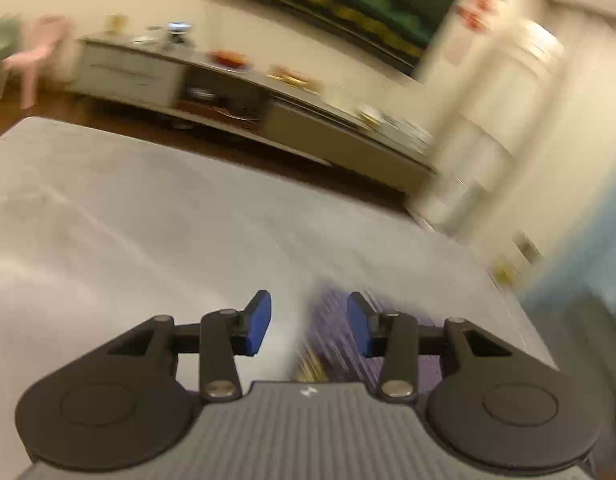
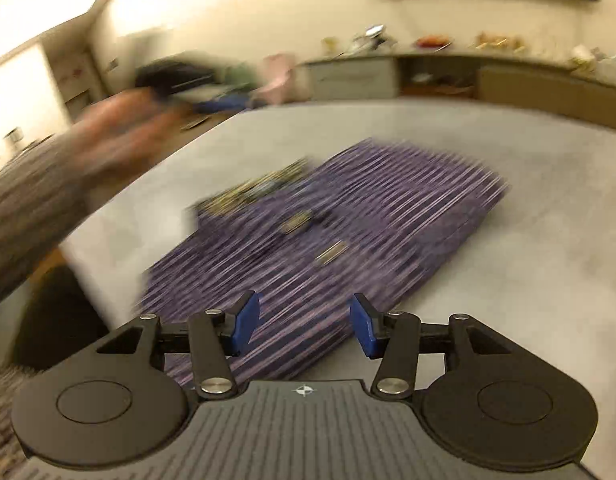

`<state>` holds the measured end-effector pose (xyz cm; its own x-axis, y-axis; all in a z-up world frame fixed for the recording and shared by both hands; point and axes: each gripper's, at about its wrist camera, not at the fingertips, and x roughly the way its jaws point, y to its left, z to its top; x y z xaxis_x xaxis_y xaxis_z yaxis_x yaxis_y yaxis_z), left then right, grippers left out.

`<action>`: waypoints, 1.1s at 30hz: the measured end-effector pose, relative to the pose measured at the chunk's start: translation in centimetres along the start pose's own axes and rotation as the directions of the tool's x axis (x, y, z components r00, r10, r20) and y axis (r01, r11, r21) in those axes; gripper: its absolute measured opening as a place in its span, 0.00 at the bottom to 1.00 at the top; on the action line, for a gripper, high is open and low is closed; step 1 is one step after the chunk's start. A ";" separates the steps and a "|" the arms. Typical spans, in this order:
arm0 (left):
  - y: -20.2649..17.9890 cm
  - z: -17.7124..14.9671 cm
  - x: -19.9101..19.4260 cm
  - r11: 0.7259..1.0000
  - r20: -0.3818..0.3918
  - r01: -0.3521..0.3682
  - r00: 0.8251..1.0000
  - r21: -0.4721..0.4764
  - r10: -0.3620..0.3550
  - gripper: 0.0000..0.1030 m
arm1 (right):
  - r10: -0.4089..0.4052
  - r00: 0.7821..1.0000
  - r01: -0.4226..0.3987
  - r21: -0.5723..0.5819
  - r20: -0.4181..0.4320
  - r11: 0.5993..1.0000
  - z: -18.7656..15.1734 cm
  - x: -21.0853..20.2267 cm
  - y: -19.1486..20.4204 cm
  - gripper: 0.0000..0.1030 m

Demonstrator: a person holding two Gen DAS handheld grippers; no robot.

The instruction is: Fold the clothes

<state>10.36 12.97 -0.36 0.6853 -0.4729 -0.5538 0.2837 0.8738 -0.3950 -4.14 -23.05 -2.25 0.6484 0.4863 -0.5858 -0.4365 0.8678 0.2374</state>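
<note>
A purple striped garment (image 2: 327,232) lies folded into a rough rectangle on the grey table (image 2: 527,240), with a yellowish collar patch at its far left. My right gripper (image 2: 304,326) hovers over its near edge, blue pads apart, nothing between them. In the left wrist view a blurred corner of the purple striped garment (image 1: 335,340) shows under my left gripper (image 1: 309,326), whose blue pads stand apart and hold nothing. A person's hand and sleeve (image 2: 68,160), blurred, carry the left gripper at the left of the right wrist view.
A long low sideboard (image 1: 236,92) with dishes and food stands beyond the grey table (image 1: 148,220). A pink chair (image 1: 32,60) is at the far left, a pale door (image 1: 491,120) at the right. The table's corner drops off at the right.
</note>
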 end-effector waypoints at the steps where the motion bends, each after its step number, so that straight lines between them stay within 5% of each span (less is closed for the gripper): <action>1: -1.3 -2.5 -0.6 0.999 -0.047 0.038 0.998 0.026 -0.036 0.41 | -0.026 1.000 0.027 -0.006 0.017 1.000 1.3 1.2 -1.8 0.52; 4: -4.4 -9.9 -1.1 0.990 -0.202 0.103 0.976 0.094 -0.082 0.41 | -0.075 0.997 0.076 -0.042 0.023 0.996 4.5 6.4 -5.0 0.52; 6: -5.2 -13.5 -0.3 0.988 -0.281 0.060 0.960 0.142 -0.018 0.37 | -0.104 0.994 0.105 -0.073 0.014 0.992 6.3 9.8 -6.9 0.51; 8: -4.6 -14.3 0.5 0.980 -0.290 0.032 0.957 0.198 0.027 0.25 | -0.155 0.987 0.151 -0.093 -0.039 0.984 6.2 12.3 -8.6 0.49; 9: -4.2 -14.7 0.9 0.974 -0.292 0.019 0.955 0.226 0.049 0.09 | -0.182 0.981 0.175 -0.102 -0.070 0.979 6.0 13.6 -9.4 0.49; 10: -3.4 -14.1 1.3 0.973 -0.291 0.001 0.954 0.232 0.069 0.03 | -0.201 0.976 0.192 -0.105 -0.080 0.976 5.7 13.9 -9.8 0.49; 15: 0.7 -9.5 3.8 0.957 -0.218 -0.145 0.955 0.252 0.202 0.03 | -0.307 0.946 0.300 -0.075 -0.103 0.951 1.8 9.5 -7.3 0.51; 17: 2.1 -7.6 4.1 0.952 -0.194 -0.204 0.949 0.227 0.249 0.07 | -0.232 0.965 0.226 -0.059 -0.120 0.972 -0.3 7.0 -5.5 0.53; 19: 1.2 -7.4 2.4 0.960 -0.151 -0.179 0.965 0.214 0.213 0.25 | -0.176 0.977 0.169 -0.065 -0.122 0.983 -0.8 5.3 -4.5 0.53; 23: -1.7 -8.6 0.2 0.971 -0.125 -0.076 0.986 0.228 0.106 0.28 | -0.175 0.985 0.173 -0.132 0.003 0.976 1.8 4.2 -5.5 0.60; 27: -4.2 -12.9 -0.4 0.946 -0.158 -0.073 0.979 0.316 0.129 0.29 | -0.160 0.985 0.143 -0.210 -0.070 0.967 4.9 9.5 -8.2 0.69; 30: -4.1 -13.5 -1.1 0.921 -0.108 -0.165 0.971 0.352 0.215 0.29 | -0.132 0.978 0.099 -0.197 -0.162 0.975 6.4 13.4 -10.4 0.64; 33: -2.6 -11.1 -1.1 0.901 0.024 -0.294 0.953 0.320 0.302 0.49 | -0.063 0.984 0.043 -0.121 -0.164 0.992 6.2 13.0 -11.3 0.52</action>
<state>1.44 9.96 -6.88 0.7552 -0.1840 -0.6291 0.2691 0.9622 0.0415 13.11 -25.86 -7.73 0.5633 0.4077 -0.7187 -0.4806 0.8692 0.1164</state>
